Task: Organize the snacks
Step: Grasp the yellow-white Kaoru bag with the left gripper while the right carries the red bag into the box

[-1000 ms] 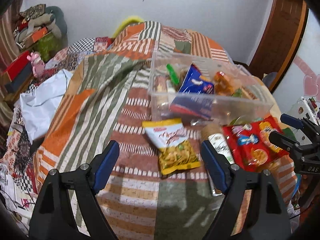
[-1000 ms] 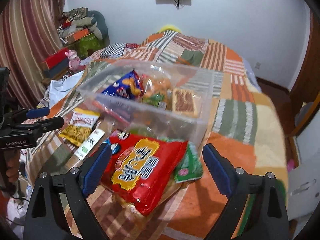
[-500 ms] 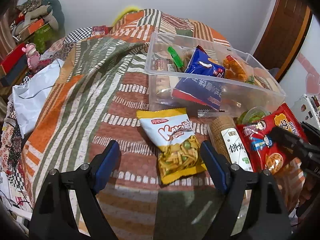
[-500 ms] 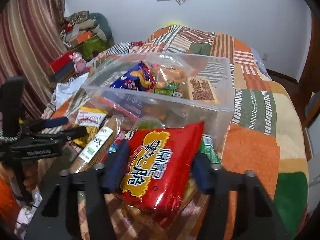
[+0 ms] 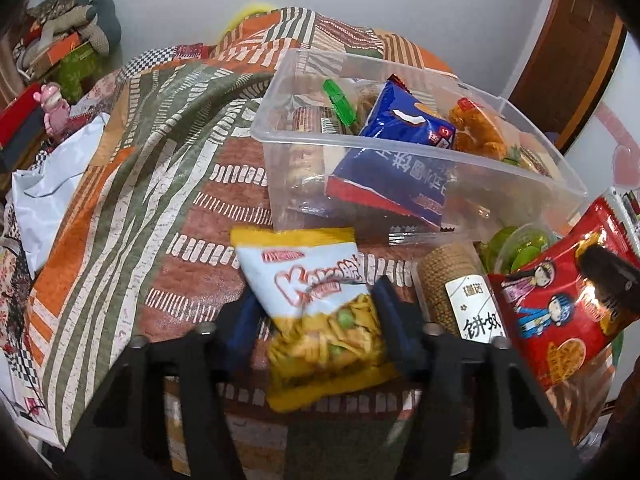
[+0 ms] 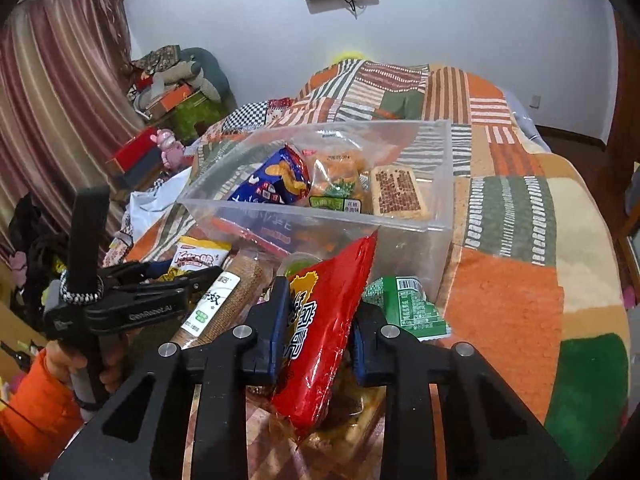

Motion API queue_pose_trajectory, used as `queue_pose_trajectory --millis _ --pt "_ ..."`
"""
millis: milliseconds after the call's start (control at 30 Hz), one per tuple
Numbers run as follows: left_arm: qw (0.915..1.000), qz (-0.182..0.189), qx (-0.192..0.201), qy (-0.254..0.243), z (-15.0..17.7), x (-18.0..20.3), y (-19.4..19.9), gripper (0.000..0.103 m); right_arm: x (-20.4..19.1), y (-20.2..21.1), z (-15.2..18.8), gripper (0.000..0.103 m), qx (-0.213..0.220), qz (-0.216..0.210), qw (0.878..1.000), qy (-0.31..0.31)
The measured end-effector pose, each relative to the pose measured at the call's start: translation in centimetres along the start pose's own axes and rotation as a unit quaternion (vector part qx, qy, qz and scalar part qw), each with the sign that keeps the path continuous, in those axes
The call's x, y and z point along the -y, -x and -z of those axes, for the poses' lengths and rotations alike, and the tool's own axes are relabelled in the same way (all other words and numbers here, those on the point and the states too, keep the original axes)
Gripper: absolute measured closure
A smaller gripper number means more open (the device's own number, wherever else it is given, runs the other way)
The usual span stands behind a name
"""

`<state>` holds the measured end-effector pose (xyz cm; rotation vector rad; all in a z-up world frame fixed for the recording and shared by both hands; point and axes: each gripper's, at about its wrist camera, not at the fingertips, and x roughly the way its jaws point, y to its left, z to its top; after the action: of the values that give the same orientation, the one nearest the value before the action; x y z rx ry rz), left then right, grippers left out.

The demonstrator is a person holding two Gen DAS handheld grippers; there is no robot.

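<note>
A clear plastic bin (image 5: 472,160) with several snack packs in it stands on the quilted bed; it also shows in the right wrist view (image 6: 436,216). My left gripper (image 5: 316,320) is shut on the yellow-and-white snack bag (image 5: 316,304), which lies in front of the bin. My right gripper (image 6: 320,320) is shut on the red snack bag (image 6: 324,324) and holds it on edge, tilted toward the bin. The red bag also shows at the right of the left wrist view (image 5: 560,304).
A brown biscuit sleeve (image 5: 460,296), a green-lidded cup (image 5: 520,248) and a green packet (image 6: 412,308) lie by the bin's near side. The patchwork quilt (image 6: 516,240) spreads to the right. Boxes and a pink toy (image 6: 170,152) sit at the left.
Both grippers have closed. The left moved forward and clamped the yellow-and-white bag. The right clamped the red bag and raised it onto its edge.
</note>
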<state>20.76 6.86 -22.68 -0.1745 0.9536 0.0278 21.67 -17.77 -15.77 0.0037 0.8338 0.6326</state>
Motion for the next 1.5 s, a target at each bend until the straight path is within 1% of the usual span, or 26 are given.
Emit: queue_pose_trajectory --millis 33,67,133,167,267,400,533,600,667,867,1133,1300,1400,1500 --pt "1.0000 0.002 0.001 0.000 0.1 0.0 0.1 0.056 0.1 0.2 -0.1 0.080 0.004 0.000 1.000 -0.001" --pt "1.0000 0.003 0.002 0.000 0.2 -0.1 0.2 0.058 0.0 0.4 -0.2 0.084 0.008 0.001 1.000 -0.002" --pt "0.9999 0.010 0.003 0.001 0.5 -0.2 0.6 0.059 0.1 1.0 -0.5 0.085 0.015 -0.005 1.000 -0.005" --pt "0.9999 0.012 0.003 0.000 0.7 -0.2 0.8 0.060 0.0 1.4 -0.7 0.088 0.019 -0.005 1.000 -0.004" --pt "0.9999 0.012 0.006 -0.004 1.3 -0.1 1.8 0.064 0.0 2.1 -1.0 0.089 0.029 -0.005 1.000 -0.002" --pt "0.9996 0.003 0.022 -0.016 1.6 0.3 3.6 0.064 -0.1 3.0 -1.3 0.091 0.041 -0.006 0.999 0.000" --pt "0.9984 -0.003 0.050 -0.029 1.6 0.9 6.0 0.064 -0.3 4.1 -1.8 0.092 0.057 -0.010 0.998 -0.002" --pt "0.9978 0.002 0.059 -0.032 1.4 1.0 7.0 0.064 -0.4 4.7 -2.1 0.092 0.065 -0.010 0.998 0.000" --pt "0.9972 0.009 0.068 -0.031 1.0 1.2 7.9 0.064 -0.6 5.2 -2.4 0.092 0.074 -0.009 0.997 0.003" --pt "0.9948 0.016 0.096 -0.031 -0.5 1.8 9.8 0.064 -0.9 6.4 -3.7 0.093 0.100 -0.006 0.995 0.012" --pt "0.9905 0.021 0.131 -0.037 -2.9 2.4 11.4 0.064 0.0 7.6 -6.5 0.093 0.141 0.004 0.990 0.007" --pt "0.9888 0.020 0.143 -0.038 -4.7 2.4 11.3 0.064 0.4 7.2 -8.0 0.092 0.158 0.020 0.987 0.006" --pt "0.9886 0.020 0.144 -0.038 -5.6 2.5 10.7 0.064 0.9 6.4 -9.0 0.093 0.159 0.027 0.987 0.004" --pt "0.9888 0.019 0.143 -0.040 -6.6 2.6 9.8 0.064 1.5 5.3 -9.9 0.092 0.158 0.044 0.986 0.007"
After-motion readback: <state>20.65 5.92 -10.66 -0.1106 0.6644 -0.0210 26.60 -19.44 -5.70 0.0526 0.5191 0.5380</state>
